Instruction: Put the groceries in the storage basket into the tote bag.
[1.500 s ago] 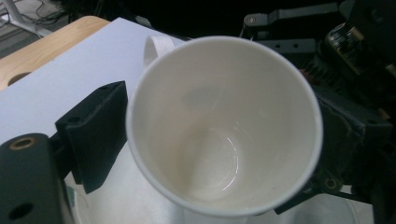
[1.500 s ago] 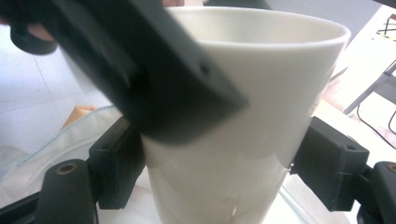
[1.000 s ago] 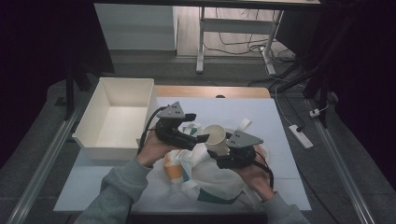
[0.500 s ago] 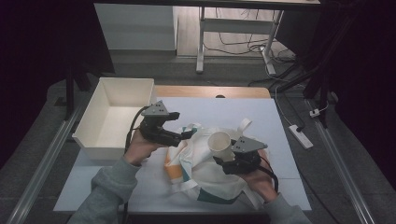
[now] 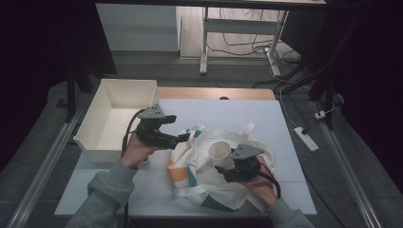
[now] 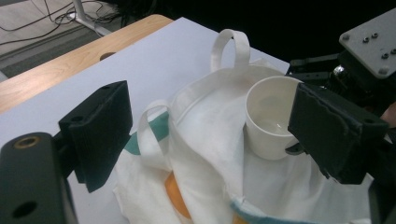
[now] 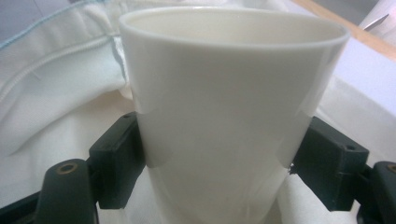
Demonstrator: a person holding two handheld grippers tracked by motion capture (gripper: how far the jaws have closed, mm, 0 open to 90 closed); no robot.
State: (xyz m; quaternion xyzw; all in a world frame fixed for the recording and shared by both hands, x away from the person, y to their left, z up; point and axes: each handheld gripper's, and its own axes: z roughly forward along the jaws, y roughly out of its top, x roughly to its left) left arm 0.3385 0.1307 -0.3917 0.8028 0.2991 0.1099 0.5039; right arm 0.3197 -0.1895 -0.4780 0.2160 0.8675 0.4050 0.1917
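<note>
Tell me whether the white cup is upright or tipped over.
Upright. The cup stands with its open rim on top, clamped on both sides by the right gripper, over the cloth bag. It looks empty inside.

I see a white table [image 5: 247, 114] with a wooden edge [image 5: 214, 92] at its far side. Beyond this table stands a metal desk frame [image 5: 204, 42] on a grey floor [image 5: 142, 66], with loose cables [image 5: 247, 45]. Right of the table lies a white power strip [image 5: 305, 138]. The room around is dark.
</note>
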